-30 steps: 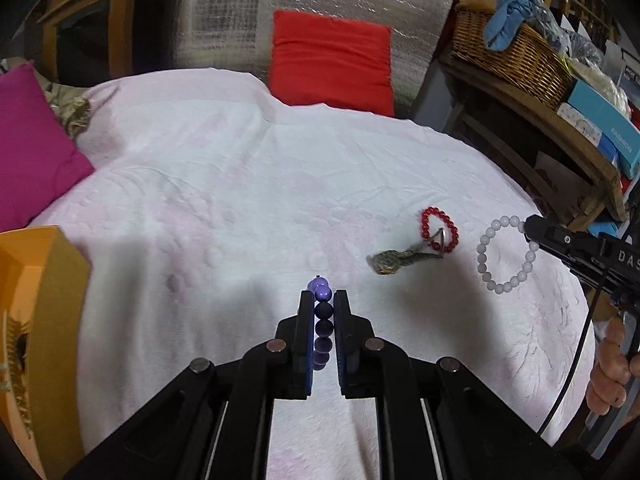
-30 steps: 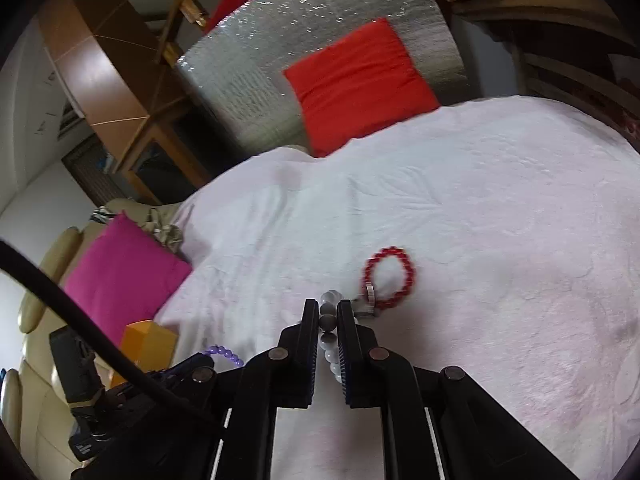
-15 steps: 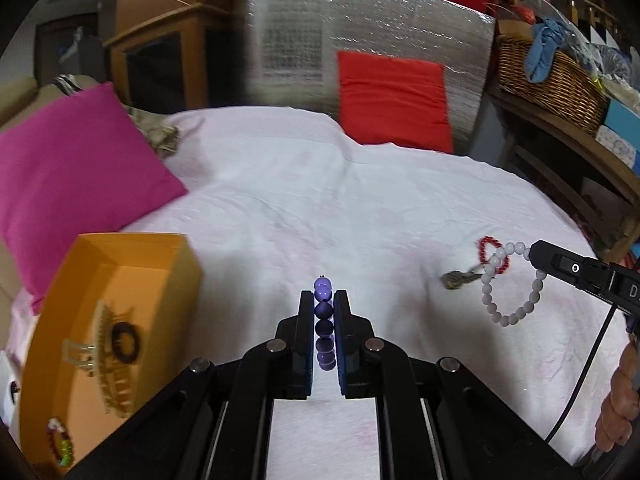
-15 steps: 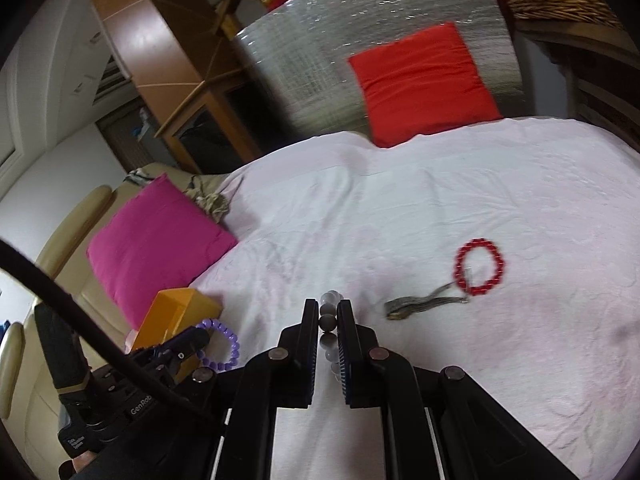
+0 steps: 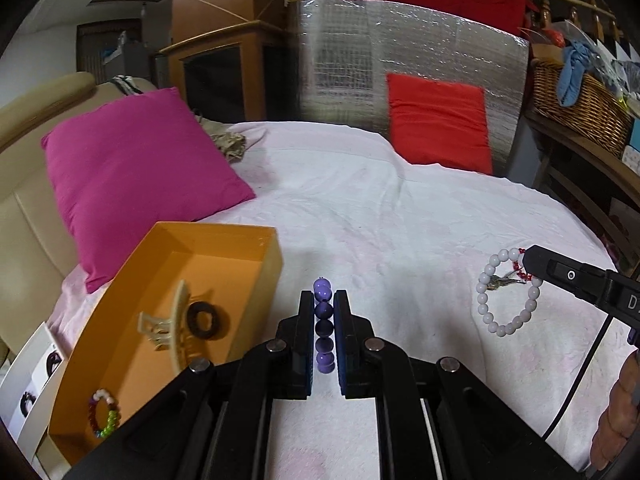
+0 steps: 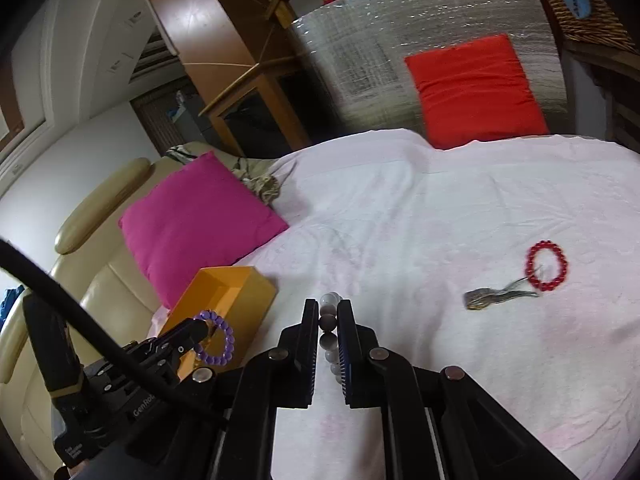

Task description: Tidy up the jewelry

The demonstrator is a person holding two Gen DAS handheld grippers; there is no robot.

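Observation:
My left gripper (image 5: 323, 298) is shut on a purple bead bracelet (image 5: 323, 312), held above the white bedcover just right of an orange box (image 5: 208, 229). Inside the box lie a cream hair claw (image 5: 164, 328), a black ring (image 5: 206, 320) and a multicoloured bead bracelet (image 5: 104, 414). A white bead bracelet (image 6: 329, 322) is clamped in my shut right gripper (image 6: 328, 304), and its loop (image 5: 508, 292) hangs free in the left wrist view. A red bead bracelet (image 6: 546, 266) and a small metal tasselled piece (image 6: 488, 298) lie on the cover at the right.
A pink cushion (image 5: 136, 176) sits behind the box on a beige sofa (image 6: 92, 216). A red cushion (image 5: 438, 120) leans on a silver foil sheet (image 5: 340, 64) at the back. A wicker basket (image 5: 580, 104) stands on a wooden shelf at the right. A hand (image 5: 616, 420) shows at the lower right.
Both grippers have swung left and risen a little, each keeping its bracelet. The orange box has come into full view, and the red bracelet and metal piece have fallen away to the right.

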